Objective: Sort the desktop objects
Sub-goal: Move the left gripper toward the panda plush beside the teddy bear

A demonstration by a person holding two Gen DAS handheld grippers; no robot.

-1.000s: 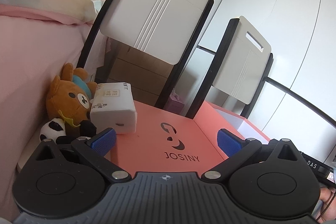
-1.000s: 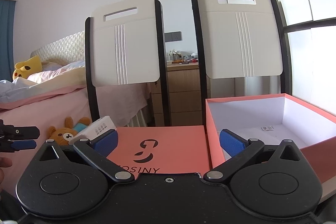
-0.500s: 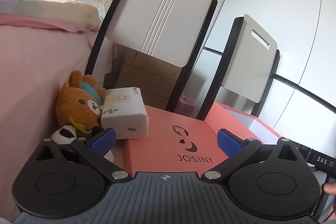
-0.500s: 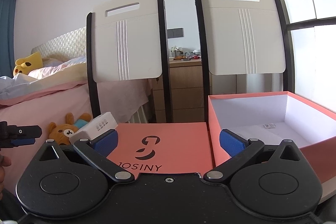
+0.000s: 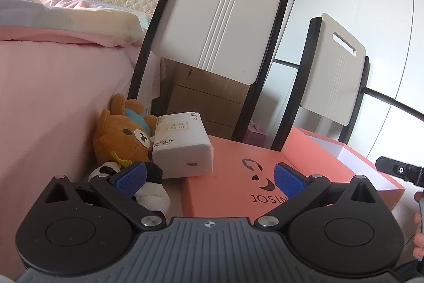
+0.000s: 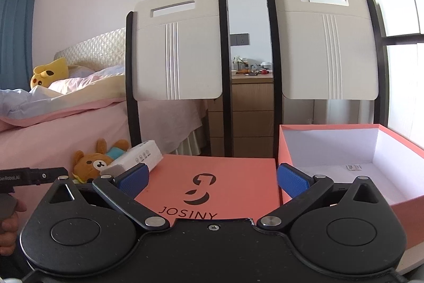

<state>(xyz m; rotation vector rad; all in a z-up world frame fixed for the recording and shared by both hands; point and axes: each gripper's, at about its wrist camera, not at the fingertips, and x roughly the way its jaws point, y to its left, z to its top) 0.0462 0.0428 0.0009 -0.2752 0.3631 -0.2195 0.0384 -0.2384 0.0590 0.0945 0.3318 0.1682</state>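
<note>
Tissue pack [image 5: 182, 145] lies at the left edge of the salmon lid [image 5: 238, 177], both grippers spread and empty.

Left wrist view: the left gripper [image 5: 209, 175] hangs with jaws wide apart; the pack touches a brown bear [image 5: 124, 134], a small panda toy [image 5: 153, 192] lies just in front, and the pink bed [image 5: 53, 97] closes off the left. Right wrist view: the right gripper [image 6: 212, 181] gapes over the lid; the open salmon box [image 6: 384, 134] beside it holds only a small label [image 6: 353, 166].
</note>
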